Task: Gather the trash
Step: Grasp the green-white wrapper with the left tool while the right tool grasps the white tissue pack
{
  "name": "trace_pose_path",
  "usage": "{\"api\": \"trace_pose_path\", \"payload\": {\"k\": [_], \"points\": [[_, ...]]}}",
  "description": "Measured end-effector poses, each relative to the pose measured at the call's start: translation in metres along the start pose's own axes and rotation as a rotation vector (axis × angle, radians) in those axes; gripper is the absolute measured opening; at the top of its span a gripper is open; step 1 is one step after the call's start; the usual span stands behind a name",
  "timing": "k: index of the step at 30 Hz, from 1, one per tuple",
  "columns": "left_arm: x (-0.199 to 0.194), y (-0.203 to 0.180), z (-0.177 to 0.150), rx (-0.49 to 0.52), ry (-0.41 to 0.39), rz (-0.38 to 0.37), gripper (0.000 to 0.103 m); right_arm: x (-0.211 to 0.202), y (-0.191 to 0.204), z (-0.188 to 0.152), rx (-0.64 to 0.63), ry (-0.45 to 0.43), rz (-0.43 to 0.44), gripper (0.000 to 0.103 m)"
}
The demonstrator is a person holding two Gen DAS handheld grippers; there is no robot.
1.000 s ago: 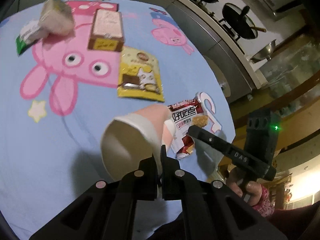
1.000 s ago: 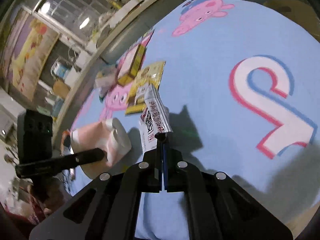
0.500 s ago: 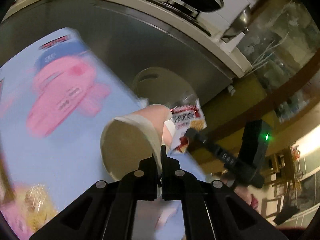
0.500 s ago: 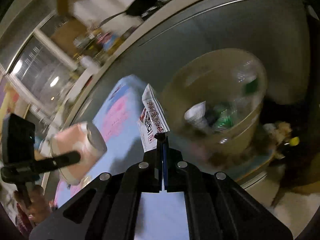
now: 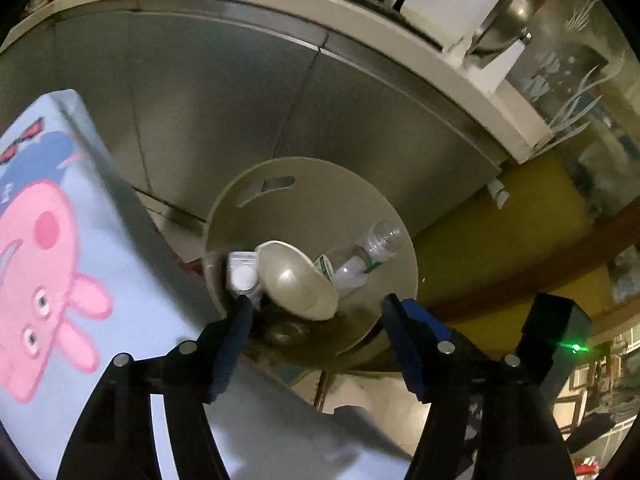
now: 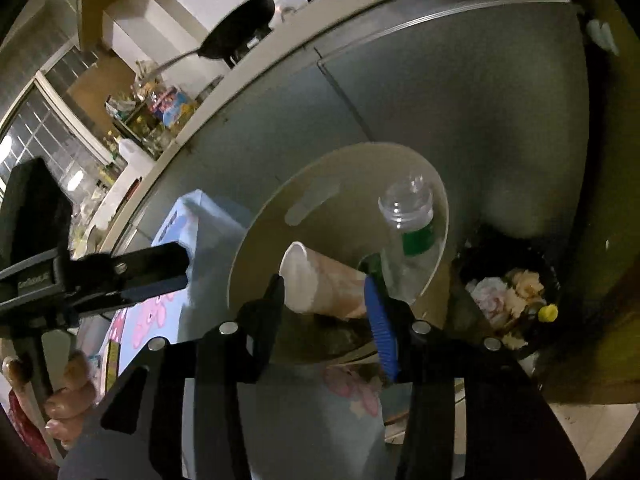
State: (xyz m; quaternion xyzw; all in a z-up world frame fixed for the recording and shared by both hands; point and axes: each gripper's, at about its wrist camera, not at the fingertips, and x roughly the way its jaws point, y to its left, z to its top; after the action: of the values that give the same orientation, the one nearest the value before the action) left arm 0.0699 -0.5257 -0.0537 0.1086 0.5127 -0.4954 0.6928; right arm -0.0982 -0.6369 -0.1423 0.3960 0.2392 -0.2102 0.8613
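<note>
Bin (image 5: 320, 184): holds paper cup (image 5: 294, 284), clear bottle (image 5: 372, 248).
Cup: on its side, mouth left.
Left gripper (image 5: 316, 312), right gripper (image 6: 324, 290): fingers apart, empty.

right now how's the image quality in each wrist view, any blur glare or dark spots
Left wrist view: dim overall, fairly sharp; glare spot on the paper cup inside the bin; strong fisheye bending of the counter edge. Right wrist view: also dim, slight softness on the clear bottle, cup readable, corners fall to black.
</note>
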Motion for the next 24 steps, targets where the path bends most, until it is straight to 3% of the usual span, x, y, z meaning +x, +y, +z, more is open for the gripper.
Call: {"api": "trace_pose_path", "payload": {"k": [4, 7, 11, 18, 24], "points": [[-0.044, 0.013, -0.030, 0.003, -0.084, -0.002, 0.067, -0.021, 0.008, -0.005, 0.025, -0.059, 0.042, 0.042], [-0.078, 0.039, -0.072, -0.022, -0.124, 0.012, 0.067, -0.026, 0.029, -0.013, 0.004, -0.041, 0.094, 0.042], [-0.115, 0.084, -0.129, -0.099, -0.141, 0.047, 0.067, -0.015, 0.079, -0.033, -0.096, 0.050, 0.174, 0.042], [-0.182, 0.166, -0.230, -0.267, -0.185, 0.184, 0.067, 0.036, 0.211, -0.110, -0.332, 0.324, 0.309, 0.042], [-0.258, 0.254, -0.293, -0.524, -0.331, 0.261, 0.067, 0.063, 0.335, -0.172, -0.541, 0.444, 0.409, 0.042]]}}
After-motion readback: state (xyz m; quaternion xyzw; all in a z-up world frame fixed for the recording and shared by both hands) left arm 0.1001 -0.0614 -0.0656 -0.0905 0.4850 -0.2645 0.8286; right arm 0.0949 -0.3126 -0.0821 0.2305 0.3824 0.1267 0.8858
